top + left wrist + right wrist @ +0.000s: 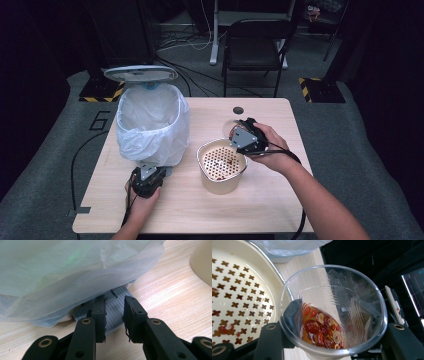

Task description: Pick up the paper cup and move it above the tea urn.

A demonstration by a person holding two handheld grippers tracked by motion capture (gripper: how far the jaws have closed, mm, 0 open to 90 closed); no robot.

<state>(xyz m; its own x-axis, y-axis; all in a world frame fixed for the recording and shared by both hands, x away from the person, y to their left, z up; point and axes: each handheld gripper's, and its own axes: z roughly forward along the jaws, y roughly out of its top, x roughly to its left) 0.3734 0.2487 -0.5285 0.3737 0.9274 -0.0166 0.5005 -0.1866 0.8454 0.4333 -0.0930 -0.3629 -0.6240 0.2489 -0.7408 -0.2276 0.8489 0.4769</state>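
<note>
From above, the right gripper [244,137] tips a clear plastic cup [235,131] at the strainer pot's [221,165] two o'clock; the left gripper [114,315], jaws apart, straddles the bin pedal [115,308]; the cup [332,312], pinched, looks thin, crushable, sloshing with red slices [320,328].

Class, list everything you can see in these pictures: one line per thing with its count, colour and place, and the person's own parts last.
Table: one, light wood, centre.
Pedal bin: one, white liner, lid up, table's left.
Bin pedal: one, grey ribbed, at the bin's base, by the left claw's jaws.
Strainer pot: one, cream, perforated insert, table's middle.
Plastic cup: one, clear, tilted beside the strainer, holding red pieces in amber liquid.
Red bits: a few, on the insert.
Chair: one, black, behind the table.
Left claw: black, open, at the pedal.
Right claw: black, gripping the cup.
</note>
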